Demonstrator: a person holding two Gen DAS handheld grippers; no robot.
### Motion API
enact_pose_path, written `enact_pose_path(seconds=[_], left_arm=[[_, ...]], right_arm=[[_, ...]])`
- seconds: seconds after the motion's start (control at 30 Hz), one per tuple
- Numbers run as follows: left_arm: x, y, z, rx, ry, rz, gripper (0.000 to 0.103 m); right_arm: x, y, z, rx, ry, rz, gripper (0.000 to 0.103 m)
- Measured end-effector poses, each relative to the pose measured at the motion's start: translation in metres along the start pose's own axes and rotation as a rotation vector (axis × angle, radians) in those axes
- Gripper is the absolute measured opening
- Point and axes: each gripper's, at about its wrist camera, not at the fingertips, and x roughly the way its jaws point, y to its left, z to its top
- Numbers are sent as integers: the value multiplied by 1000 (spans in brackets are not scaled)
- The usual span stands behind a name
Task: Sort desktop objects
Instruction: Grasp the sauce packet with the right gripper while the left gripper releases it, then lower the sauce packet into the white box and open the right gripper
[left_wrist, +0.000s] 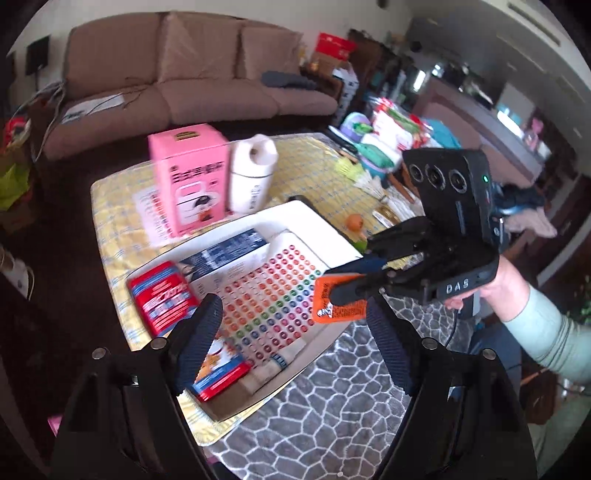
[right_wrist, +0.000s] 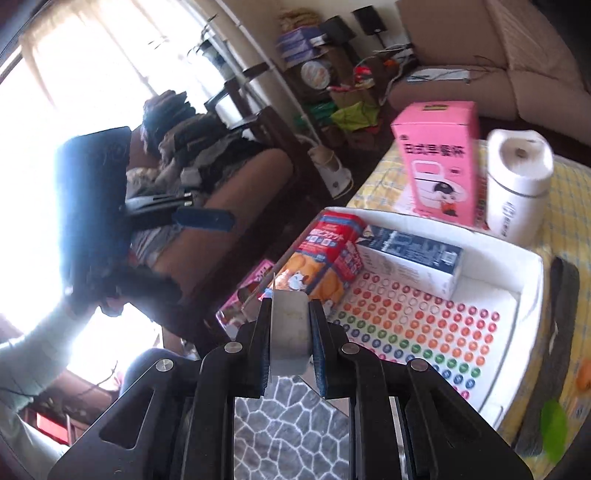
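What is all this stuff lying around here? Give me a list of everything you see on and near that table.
white tray: one, white, on the yellow tablecloth, holding the items below
dot sheet: one, many-coloured dots, flat in the tray
red box: one, red with cartoon animal, left side of the tray
dark blue box: one, navy and white, back of the tray
pink box: one, pink, upright behind the tray
white canister: one, white, beside the pink box
sofa: one, brown, behind the table
orange packet: one, orange front, silver back, gripped over the tray's edge
left tongs: open, empty
right tongs: shut on the packet
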Motion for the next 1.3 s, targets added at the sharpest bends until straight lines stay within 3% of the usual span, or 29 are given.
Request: enact_pose_path(seconds=[0.27, 0.37, 0.7, 1.0, 1.2, 1.3], left_arm=[[-19, 74, -37, -244, -10, 49, 76], [-10, 80, -49, -253, 21, 75, 73], [10, 84, -64, -269, 55, 73, 72], [7, 86, -63, -281, 43, 72, 72], [12, 86, -65, -285, 52, 71, 72], [15, 86, -67, -285, 61, 70, 72]], right_arm=[[88, 44, -4, -369, 154, -36, 18], [107, 44, -10, -418, 178, -57, 18], [129, 61, -30, -574, 105, -85, 19], [135, 77, -31, -774, 205, -155, 18], [144, 70, -38, -779, 198, -150, 17], [138, 67, -39, -739, 190, -172, 30]])
